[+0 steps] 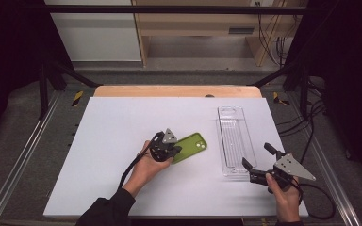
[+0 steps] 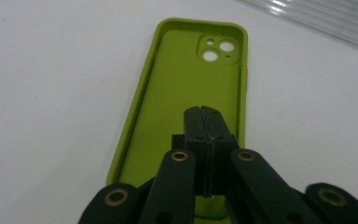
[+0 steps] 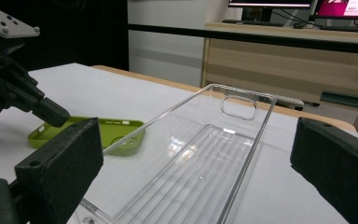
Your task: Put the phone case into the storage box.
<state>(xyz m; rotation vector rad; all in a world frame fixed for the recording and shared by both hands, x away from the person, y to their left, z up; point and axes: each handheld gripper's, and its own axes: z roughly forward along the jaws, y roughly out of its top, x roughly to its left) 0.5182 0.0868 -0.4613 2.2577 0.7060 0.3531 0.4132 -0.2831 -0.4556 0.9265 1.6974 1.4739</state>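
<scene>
A lime-green phone case (image 1: 193,145) lies hollow side up on the white table, its camera cut-out at the far end (image 2: 182,84). My left gripper (image 1: 174,151) is at the case's near end, jaws shut pad to pad (image 2: 205,113) over the case's inner floor; nothing shows between them. In the right gripper view the case (image 3: 116,130) sits left of the tray, with the left gripper (image 3: 51,114) over it. My right gripper (image 1: 256,156) stands open at the near end of a clear plastic tray (image 1: 236,141), with its wide-apart jaws (image 3: 200,163) framing the tray (image 3: 223,154).
The white table sheet (image 1: 118,136) has bare room left of the case and along the front edge. Black frame rails (image 1: 52,75) flank the table. A wooden desk (image 1: 202,28) stands beyond the far edge. Cables (image 1: 306,136) hang at the right.
</scene>
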